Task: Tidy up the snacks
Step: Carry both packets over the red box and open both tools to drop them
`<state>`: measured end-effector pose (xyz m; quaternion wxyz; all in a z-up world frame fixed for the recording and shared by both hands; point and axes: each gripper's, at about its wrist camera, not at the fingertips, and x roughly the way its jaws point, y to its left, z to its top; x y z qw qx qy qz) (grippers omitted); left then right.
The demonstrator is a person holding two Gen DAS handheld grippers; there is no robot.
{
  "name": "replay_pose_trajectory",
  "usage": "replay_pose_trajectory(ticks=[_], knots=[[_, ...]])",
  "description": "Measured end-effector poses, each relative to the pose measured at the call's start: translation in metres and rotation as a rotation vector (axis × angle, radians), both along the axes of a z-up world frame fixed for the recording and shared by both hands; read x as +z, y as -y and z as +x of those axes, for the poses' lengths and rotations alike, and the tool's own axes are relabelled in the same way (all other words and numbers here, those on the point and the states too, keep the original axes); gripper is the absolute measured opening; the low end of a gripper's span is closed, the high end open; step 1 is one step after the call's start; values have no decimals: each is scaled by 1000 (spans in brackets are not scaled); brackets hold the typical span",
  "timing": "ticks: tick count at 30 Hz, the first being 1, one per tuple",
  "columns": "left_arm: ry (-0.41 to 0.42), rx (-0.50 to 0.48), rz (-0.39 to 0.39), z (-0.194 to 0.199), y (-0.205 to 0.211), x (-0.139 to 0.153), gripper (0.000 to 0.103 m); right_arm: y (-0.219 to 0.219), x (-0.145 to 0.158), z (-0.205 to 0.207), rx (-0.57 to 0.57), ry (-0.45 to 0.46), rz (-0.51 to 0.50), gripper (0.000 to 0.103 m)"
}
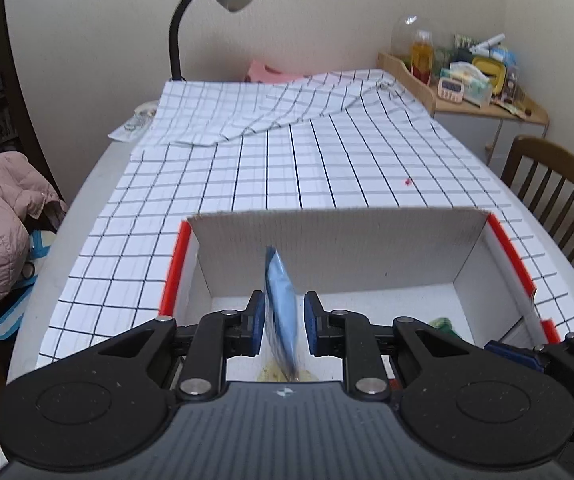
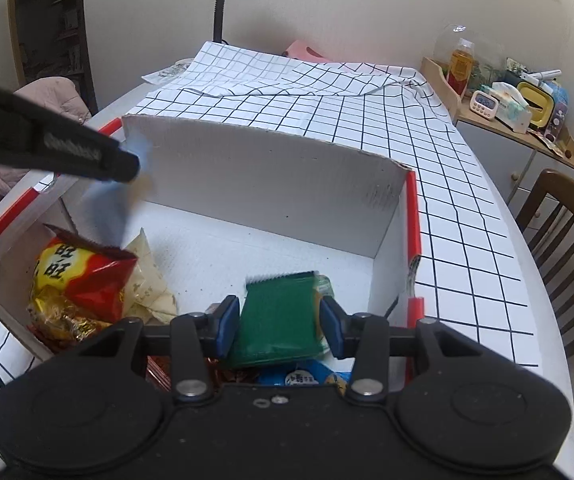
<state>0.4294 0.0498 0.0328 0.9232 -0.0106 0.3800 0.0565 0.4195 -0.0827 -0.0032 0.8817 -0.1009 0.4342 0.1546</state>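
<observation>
Hanging blurred, edge-on between parted left fingers (image 1: 257, 312): blue packet (image 1: 281, 304).

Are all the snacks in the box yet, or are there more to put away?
Some are in: a red and yellow bag lies in the white box. The left gripper is open around a blue packet, blurred above the box. The green packet sits between the right gripper fingers. No snacks show on the checked cloth.

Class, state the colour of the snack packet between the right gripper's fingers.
Dark green packet; the right wrist view shows it best.
</observation>
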Motion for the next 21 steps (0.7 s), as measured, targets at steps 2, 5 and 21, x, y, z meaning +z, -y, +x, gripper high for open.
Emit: replay_pose_trajectory(ticks=[2,5,21], knots=[[-4,1,0,0,0,-3,20,-1,0,0,1,2,1,43],[-9,-2,-2,0,-1,-5,20,0,0,0,-4,1,-2,44],[16,-14,-48,-39,0,21,25,15,40,-32,-23,52,78,64]])
